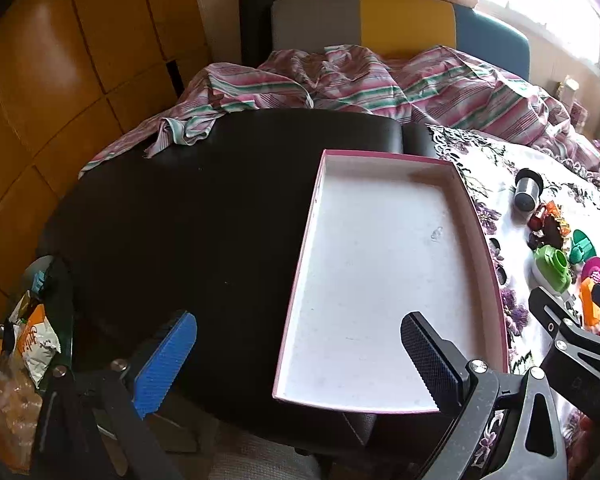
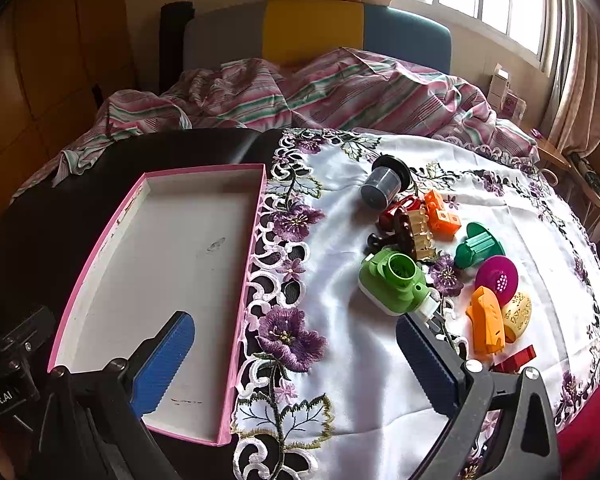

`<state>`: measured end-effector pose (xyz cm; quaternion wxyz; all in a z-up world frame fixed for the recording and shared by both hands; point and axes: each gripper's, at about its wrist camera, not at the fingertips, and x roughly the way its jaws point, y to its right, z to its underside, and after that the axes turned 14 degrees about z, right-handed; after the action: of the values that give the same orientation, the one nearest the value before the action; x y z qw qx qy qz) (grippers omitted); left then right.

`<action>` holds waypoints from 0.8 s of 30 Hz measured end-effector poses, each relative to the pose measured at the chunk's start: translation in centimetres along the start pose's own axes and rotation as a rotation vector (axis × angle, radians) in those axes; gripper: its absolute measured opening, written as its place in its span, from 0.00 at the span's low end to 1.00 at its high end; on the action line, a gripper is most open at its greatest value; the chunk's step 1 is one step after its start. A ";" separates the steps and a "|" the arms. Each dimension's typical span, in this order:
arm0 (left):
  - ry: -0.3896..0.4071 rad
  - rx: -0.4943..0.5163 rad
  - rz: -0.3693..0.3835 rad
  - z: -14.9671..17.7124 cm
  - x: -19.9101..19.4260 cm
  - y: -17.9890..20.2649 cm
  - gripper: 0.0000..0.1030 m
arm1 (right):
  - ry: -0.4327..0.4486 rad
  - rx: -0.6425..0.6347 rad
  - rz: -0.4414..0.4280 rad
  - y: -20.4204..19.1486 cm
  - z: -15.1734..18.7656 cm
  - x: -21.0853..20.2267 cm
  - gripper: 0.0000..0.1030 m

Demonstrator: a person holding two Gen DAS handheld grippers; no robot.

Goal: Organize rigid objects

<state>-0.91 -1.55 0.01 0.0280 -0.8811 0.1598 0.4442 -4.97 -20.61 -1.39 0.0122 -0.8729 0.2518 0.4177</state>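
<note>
Landmark: a shallow pink-edged box lid tray (image 2: 172, 264) with a white floor lies on a dark table (image 1: 180, 208); nothing is in it.
Cloth: a white embroidered tablecloth (image 2: 340, 340) with purple flowers lies along the tray's right side, its lace edge touching the tray wall.
Toys: the rigid pieces sit in a loose cluster on the cloth, to the right of the tray and apart from it.
Nearest to the tray: a green toy camera (image 2: 392, 280), lens upward.
Behind the camera: a grey cylindrical cup with a black cap (image 2: 384, 184) on its side, then a tangle of dark red and brown hair clips (image 2: 400, 224) and an orange block (image 2: 442, 212).
Further right: a green ribbed cone piece (image 2: 478, 246), a magenta sieve-like disc (image 2: 496, 278), an orange wedge-shaped piece (image 2: 486, 326), a cream patterned egg (image 2: 518, 314) and a small red bar (image 2: 516, 360).
Left gripper (image 1: 300, 364): spread wide, holding nothing, hanging over the tray's near end.
Right gripper (image 2: 296, 360): also wide apart and empty, over the cloth between the tray and the camera.
Step in hand: judged the very start, since every piece lies outside the tray.
Next move: probably the right gripper goes forward and right to the camera, straddling its body squarely before closing; the lens barrel would give a poorer hold.
</note>
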 end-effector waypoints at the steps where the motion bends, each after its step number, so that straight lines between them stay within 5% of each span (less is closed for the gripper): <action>1: -0.001 0.000 -0.001 0.0 0.0 0.1 1.00 | 0.002 0.000 -0.001 0.0 0.1 0.0 1.00; 24: -0.022 0.008 0.001 0.1 0.4 1.4 1.00 | -0.027 0.045 0.001 2.2 0.4 0.6 1.00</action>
<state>-1.21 -2.92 -0.29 0.0333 -0.8761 0.1617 0.4531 -5.88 -22.69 -1.70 0.0351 -0.8665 0.2616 0.4237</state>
